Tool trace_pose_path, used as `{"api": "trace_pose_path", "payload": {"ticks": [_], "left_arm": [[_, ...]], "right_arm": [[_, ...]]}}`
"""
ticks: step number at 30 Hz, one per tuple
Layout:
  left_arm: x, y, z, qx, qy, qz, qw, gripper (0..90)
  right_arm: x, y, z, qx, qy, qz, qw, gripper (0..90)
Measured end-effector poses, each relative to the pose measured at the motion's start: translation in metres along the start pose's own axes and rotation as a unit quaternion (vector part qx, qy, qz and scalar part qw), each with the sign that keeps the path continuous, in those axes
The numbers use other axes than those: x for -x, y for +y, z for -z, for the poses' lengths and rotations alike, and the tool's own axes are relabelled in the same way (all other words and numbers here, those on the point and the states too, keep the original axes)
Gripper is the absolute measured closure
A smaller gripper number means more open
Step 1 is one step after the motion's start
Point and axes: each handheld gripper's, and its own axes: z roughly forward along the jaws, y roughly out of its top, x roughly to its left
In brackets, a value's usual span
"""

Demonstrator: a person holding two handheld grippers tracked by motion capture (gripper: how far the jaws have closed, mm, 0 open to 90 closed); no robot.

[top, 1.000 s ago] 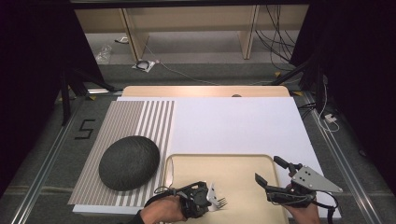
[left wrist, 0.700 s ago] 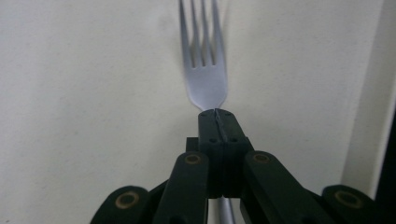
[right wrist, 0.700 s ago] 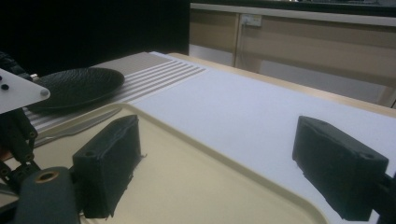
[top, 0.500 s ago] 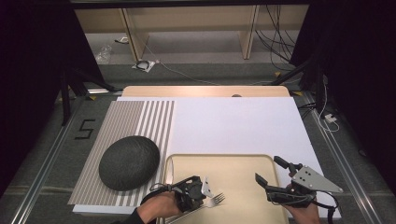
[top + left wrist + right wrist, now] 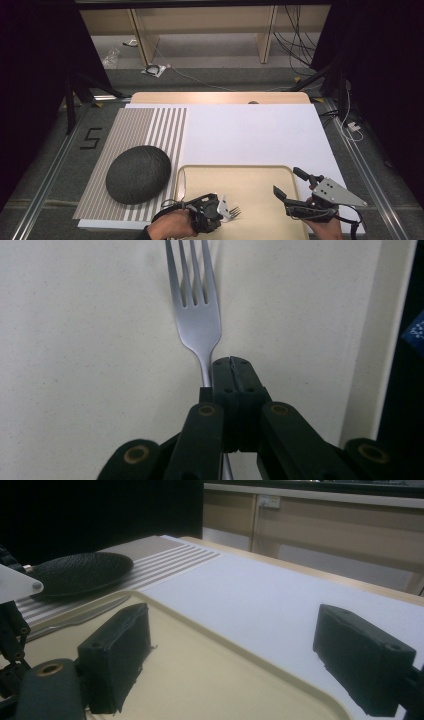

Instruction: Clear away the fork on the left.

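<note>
Table (image 5: 260, 130) covered by a white sheet, with a striped mat (image 5: 145, 135) at its left; grey floor, wooden shelving and loose cables beyond. One beige tray (image 5: 250, 175) at the near edge. One dark round plate (image 5: 138, 173) on the mat. One knife (image 5: 181, 186) along the tray's left rim. One fork (image 5: 196, 315) over the tray, its neck pinched in the closed left claw (image 5: 220, 209), tines pointing away. Right claw (image 5: 290, 184) spread wide and empty above the tray's right side.
</note>
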Motion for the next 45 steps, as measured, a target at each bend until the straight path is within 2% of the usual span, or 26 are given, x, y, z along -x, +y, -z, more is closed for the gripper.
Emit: {"api": "trace_pose_path", "payload": {"ticks": [13, 23, 27, 36, 45], "left_arm": [[-0.004, -0.002, -0.004, -0.006, 0.011, 0.006, 0.9999, 89.3], [-0.014, -0.008, -0.002, 0.001, 0.024, 0.032, 0.9992, 89.3], [-0.017, -0.010, -0.001, 0.002, 0.027, 0.035, 0.9990, 89.3], [-0.028, -0.016, 0.001, 0.005, 0.039, 0.057, 0.9976, 89.3], [-0.033, -0.020, 0.003, 0.004, 0.038, 0.068, 0.9970, 89.3]], "right_arm": [[0.000, 0.000, 0.000, 0.000, 0.000, 0.001, 1.0000, 16.3], [0.000, 0.000, 0.000, -0.001, -0.001, 0.001, 1.0000, 16.3], [0.000, 0.000, 0.000, 0.000, 0.000, 0.001, 1.0000, 16.3], [0.000, 0.000, 0.000, -0.002, -0.001, 0.000, 1.0000, 16.3], [0.000, 0.000, 0.000, -0.001, 0.000, 0.000, 1.0000, 16.3]]}}
